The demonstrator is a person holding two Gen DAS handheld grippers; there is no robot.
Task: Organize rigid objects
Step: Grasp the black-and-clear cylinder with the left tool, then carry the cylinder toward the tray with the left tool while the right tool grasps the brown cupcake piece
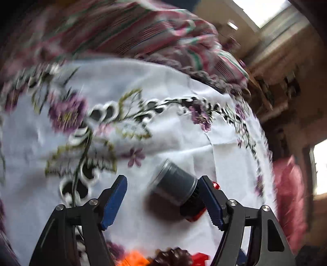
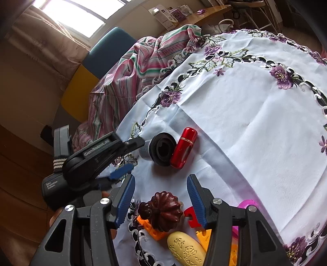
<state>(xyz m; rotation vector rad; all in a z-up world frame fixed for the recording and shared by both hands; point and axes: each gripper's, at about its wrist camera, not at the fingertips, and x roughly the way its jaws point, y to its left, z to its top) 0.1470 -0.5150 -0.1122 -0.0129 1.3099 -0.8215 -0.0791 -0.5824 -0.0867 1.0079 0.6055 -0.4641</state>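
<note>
1. Between my left fingers [image 1: 163, 202], spread and touching nothing, lies the dark ribbed cylindrical cap [image 1: 173, 186], its long axis slanting across the gap, nearer the right-side pad.
2. Touching it lies a glossy red metal tube [image 2: 184, 148].
3. My right fingers [image 2: 161, 200] hang half-spread, empty, over a brown fluted wooden gourd [image 2: 161, 210] on the embroidered white worktop [image 2: 245, 122].

This is a lived-in home: a table under a white embroidered floral tablecloth [image 2: 245, 122], a striped pink-and-green bedsheet [image 2: 130, 67] bunched beside it, a curtained window [image 2: 71, 18], and a wooden shelf [image 2: 206, 14] cluttered with small boxes.
</note>
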